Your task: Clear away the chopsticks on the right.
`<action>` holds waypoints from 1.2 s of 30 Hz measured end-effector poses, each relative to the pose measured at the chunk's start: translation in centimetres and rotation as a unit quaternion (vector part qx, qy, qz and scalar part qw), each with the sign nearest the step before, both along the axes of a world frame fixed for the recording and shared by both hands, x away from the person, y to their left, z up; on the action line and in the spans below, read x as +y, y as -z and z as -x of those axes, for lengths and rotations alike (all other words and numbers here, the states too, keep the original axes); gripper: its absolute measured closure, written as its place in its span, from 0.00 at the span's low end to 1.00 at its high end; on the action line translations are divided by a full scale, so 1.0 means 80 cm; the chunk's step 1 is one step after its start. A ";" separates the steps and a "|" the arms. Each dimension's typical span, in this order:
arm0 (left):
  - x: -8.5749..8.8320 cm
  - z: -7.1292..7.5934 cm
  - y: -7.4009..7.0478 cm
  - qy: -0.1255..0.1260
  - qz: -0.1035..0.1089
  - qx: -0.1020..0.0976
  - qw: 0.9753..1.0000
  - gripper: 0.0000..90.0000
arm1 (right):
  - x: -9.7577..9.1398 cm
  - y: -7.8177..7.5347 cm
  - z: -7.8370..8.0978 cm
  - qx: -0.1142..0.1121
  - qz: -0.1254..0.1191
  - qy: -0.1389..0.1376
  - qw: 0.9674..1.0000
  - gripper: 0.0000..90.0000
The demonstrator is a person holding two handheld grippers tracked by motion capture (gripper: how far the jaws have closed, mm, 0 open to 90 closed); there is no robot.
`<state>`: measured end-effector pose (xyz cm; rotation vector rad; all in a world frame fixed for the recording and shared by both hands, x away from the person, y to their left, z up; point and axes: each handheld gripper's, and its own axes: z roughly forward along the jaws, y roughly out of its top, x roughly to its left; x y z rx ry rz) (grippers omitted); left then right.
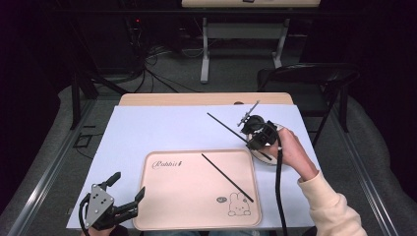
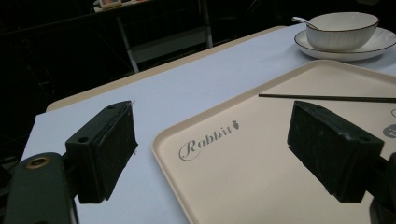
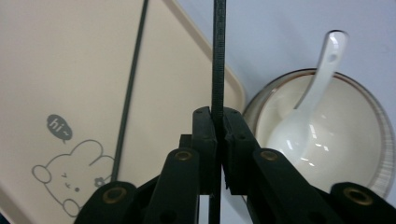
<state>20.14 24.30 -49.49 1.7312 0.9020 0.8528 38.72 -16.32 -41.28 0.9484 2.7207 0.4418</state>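
A beige tray printed with "Rabbit" and a rabbit drawing lies at the table's near middle, and one black chopstick rests slantwise on it. My right gripper hovers past the tray's far right corner, shut on a second black chopstick that sticks out to the far left. In the right gripper view the gripper pinches that chopstick above the tray's edge, beside a bowl holding a white spoon. My left gripper stands open at the tray's near left corner, nothing between its pads.
The table carries a pale blue mat. The bowl sits on a plate right of the tray. Behind the table's right end stands a dark folding chair, and cables and table legs lie on the floor behind.
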 end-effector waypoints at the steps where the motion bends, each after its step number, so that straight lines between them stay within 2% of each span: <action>1: 0.000 0.000 0.000 0.000 -0.001 0.000 1.000 0.17 | 0.002 0.004 0.001 0.005 -0.002 -0.001 1.000 0.94; 8: 0.000 0.001 0.000 -0.003 -0.001 -0.002 1.000 0.17 | 0.010 0.025 0.007 0.025 -0.024 0.002 0.999 0.94; 9: -0.001 0.001 0.000 -0.002 -0.002 -0.002 1.000 0.17 | 0.013 0.033 0.009 0.029 -0.022 0.003 0.999 0.94; 11: -0.002 0.001 0.000 -0.003 -0.003 -0.001 1.000 0.17 | 0.015 0.035 0.010 0.034 -0.021 0.003 0.999 0.94; 12: -0.002 0.001 -0.001 -0.004 -0.003 -0.002 1.000 0.17 | 0.016 0.038 0.010 0.037 -0.030 0.001 0.999 0.94; 16: -0.003 0.001 -0.001 -0.004 -0.004 -0.002 1.000 0.17 | 0.018 0.044 0.013 0.044 -0.036 0.003 0.998 0.94; 18: -0.002 0.001 -0.001 -0.004 -0.004 -0.002 1.000 0.17 | 0.019 0.050 0.015 0.046 -0.034 0.002 0.998 0.94; 22: -0.002 0.002 -0.001 -0.003 -0.004 -0.003 1.000 0.17 | 0.026 0.073 0.024 0.063 -0.030 0.003 0.998 0.94; 23: -0.001 0.001 -0.001 -0.003 -0.003 -0.004 1.000 0.17 | 0.027 0.076 0.025 0.066 -0.023 -0.001 0.998 0.94; 25: -0.001 0.002 -0.001 -0.004 -0.003 -0.005 1.000 0.17 | 0.029 0.091 0.030 0.077 -0.030 0.009 0.997 0.94; 34: 0.000 0.003 0.000 -0.002 -0.003 -0.005 1.000 0.17 | 0.030 0.116 0.038 0.096 -0.030 0.030 0.994 0.94; 36: 0.000 0.003 0.000 -0.001 -0.003 -0.004 1.000 0.17 | 0.030 0.120 0.037 0.097 -0.022 0.027 0.995 0.94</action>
